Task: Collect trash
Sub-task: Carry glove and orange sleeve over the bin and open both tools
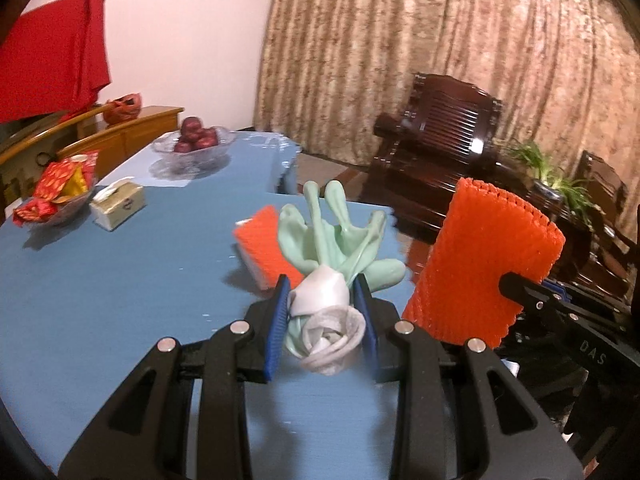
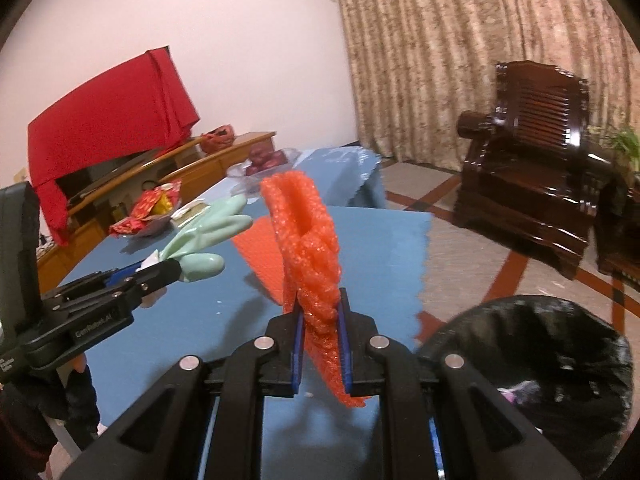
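Observation:
My left gripper point(image 1: 323, 300) is shut on a pale green rubber glove point(image 1: 340, 236) at its rolled white cuff, and holds it above the blue tablecloth point(image 1: 120, 280). My right gripper point(image 2: 322, 314) is shut on an orange foam net sleeve point(image 2: 308, 248) that stands upright between the pads. The left wrist view shows this sleeve point(image 1: 484, 264) to the right of the glove. A second orange foam piece point(image 1: 264, 248) lies flat on the table just beyond the glove. A bin lined with a black bag point(image 2: 536, 364) stands open on the floor at the lower right, beside the table edge.
On the far half of the table stand a glass bowl of red apples point(image 1: 194, 142), a tissue box point(image 1: 118, 202) and a dish of red packets point(image 1: 58, 192). A dark wooden armchair point(image 2: 532, 160) stands to the right, in front of curtains. A red cloth point(image 2: 108, 120) hangs over a wooden cabinet.

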A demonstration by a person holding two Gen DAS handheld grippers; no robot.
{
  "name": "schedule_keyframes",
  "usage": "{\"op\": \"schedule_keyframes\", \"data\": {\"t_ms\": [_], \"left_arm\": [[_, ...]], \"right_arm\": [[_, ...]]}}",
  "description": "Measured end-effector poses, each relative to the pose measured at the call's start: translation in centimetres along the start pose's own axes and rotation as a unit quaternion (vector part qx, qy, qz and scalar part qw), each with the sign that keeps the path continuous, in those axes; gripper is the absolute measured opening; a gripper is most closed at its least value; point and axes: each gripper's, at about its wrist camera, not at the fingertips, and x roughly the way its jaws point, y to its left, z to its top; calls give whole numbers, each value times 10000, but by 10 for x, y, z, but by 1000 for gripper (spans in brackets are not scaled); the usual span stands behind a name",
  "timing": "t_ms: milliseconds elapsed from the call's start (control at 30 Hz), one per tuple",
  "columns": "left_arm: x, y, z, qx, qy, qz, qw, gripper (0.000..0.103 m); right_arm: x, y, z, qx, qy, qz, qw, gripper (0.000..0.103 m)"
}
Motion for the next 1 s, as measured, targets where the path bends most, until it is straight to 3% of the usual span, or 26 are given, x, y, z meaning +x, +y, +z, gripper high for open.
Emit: {"op": "schedule_keyframes", "data": {"t_ms": [433,733,1000], "left_arm": [[16,-88,-7,536,115,-769,9955,31],[34,-157,-20,934,251,-1333,9864,31],[56,-198,-31,1148,362,-1616,9795,31]], "right_arm": [[-60,-75,-21,413,-183,-839,9954,14],[-89,-125,-41,688,-158,-1383,9879,14],[-100,-155,-51,879,-109,-1701,9814,14]]}}
